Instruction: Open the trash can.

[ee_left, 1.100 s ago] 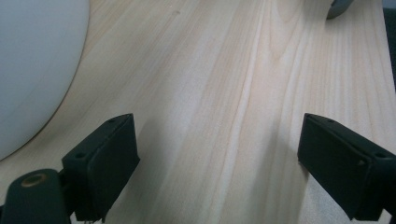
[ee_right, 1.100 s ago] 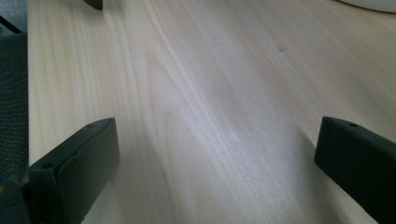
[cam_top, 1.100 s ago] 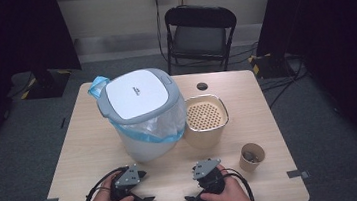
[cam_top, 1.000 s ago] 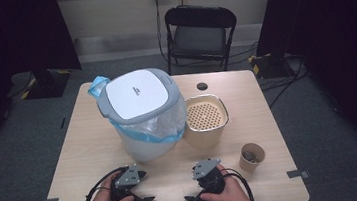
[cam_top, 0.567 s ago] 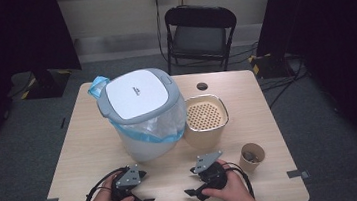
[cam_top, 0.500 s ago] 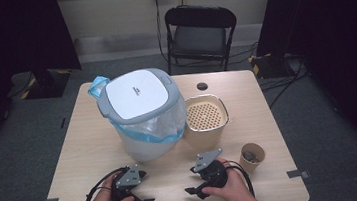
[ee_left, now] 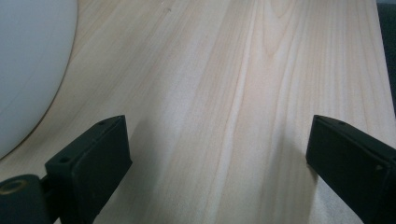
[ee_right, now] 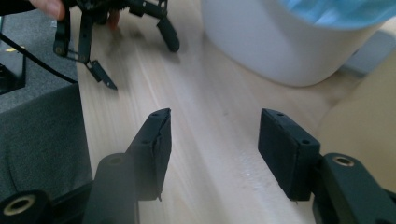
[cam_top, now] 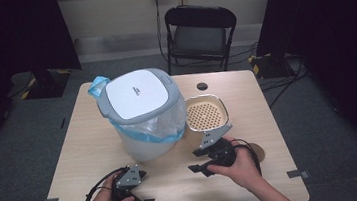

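Note:
A white bin (cam_top: 146, 119) with a grey-rimmed lid and a blue liner stands mid-table; its wall shows as the white bin (ee_left: 28, 70) and the white bin (ee_right: 289, 51) in the gripper views. My left gripper (cam_top: 145, 188) rests near the front edge. Its jaws stand wide open over bare wood at the left gripper (ee_left: 217, 135). My right gripper (cam_top: 194, 161) hangs above the table in front of the beige strainer basket (cam_top: 207, 112). The right gripper (ee_right: 215, 126) is open; its jaws have just been closing with nothing between them. It looks towards the left gripper (ee_right: 140, 60).
A brown paper cup (cam_top: 258, 148) is mostly hidden behind the right hand. A black folding chair (cam_top: 199, 33) stands beyond the wooden table (cam_top: 72, 157). A small dark hole (cam_top: 202, 86) sits near the far edge. Cables trail from both grippers.
The right gripper has lifted off the table and moved up towards the strainer basket, and its jaws stand narrower than before. The left gripper has stayed where it was.

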Motion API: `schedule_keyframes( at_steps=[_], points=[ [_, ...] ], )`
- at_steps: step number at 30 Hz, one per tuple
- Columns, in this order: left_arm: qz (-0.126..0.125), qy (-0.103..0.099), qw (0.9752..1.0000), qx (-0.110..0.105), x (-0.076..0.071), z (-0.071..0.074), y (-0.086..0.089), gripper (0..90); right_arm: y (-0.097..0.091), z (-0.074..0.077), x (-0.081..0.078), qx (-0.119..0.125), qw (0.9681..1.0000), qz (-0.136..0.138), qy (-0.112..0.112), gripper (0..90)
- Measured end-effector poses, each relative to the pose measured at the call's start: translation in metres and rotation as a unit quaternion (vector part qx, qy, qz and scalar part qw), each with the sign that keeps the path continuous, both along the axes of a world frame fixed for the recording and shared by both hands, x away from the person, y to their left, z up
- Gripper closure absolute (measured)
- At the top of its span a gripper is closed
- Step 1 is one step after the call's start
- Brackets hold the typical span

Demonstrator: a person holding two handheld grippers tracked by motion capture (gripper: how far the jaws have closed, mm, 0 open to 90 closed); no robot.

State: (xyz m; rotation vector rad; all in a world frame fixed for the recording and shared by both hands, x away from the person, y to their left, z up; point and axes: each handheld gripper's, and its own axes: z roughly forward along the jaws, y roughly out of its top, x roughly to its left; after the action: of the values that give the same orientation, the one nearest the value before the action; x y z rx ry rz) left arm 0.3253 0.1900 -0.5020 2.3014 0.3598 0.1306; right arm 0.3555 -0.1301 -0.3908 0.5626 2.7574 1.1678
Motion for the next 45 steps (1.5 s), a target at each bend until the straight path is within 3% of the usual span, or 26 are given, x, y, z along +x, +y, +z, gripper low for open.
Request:
schedule_keyframes(
  at_steps=[5,9,19,24,28,34,45],
  points=[
    [0.001,0.001,1.0000,-0.001,0.000,0.000,0.000,5.6,-0.004,0.019,0.010,-0.002,1.0000,-0.006,-0.005,47.8],
    [0.001,-0.001,1.0000,0.002,0.000,0.000,0.000,5.6,-0.010,0.040,0.023,0.014,0.9997,-0.017,0.000,48.9],
    [0.001,-0.002,1.0000,-0.002,0.000,0.000,0.000,5.5,-0.017,0.074,0.045,0.010,0.9994,-0.033,-0.007,50.5],
    [0.001,-0.002,1.0000,-0.001,0.000,0.000,0.000,5.5,-0.021,0.086,0.058,-0.002,0.9990,-0.042,-0.014,53.0],
    [0.001,-0.001,1.0000,-0.002,0.000,0.000,0.000,5.5,-0.025,0.095,0.069,0.005,0.9985,-0.053,-0.008,56.8],
    [0.000,-0.001,1.0000,0.001,0.000,0.001,0.000,5.6,-0.024,0.109,0.081,0.001,0.9979,-0.063,-0.016,64.1],
    [-0.004,0.000,1.0000,0.002,0.000,0.001,0.000,5.2,-0.018,0.127,0.107,-0.004,0.9965,-0.081,-0.020,68.0]
  ],
)
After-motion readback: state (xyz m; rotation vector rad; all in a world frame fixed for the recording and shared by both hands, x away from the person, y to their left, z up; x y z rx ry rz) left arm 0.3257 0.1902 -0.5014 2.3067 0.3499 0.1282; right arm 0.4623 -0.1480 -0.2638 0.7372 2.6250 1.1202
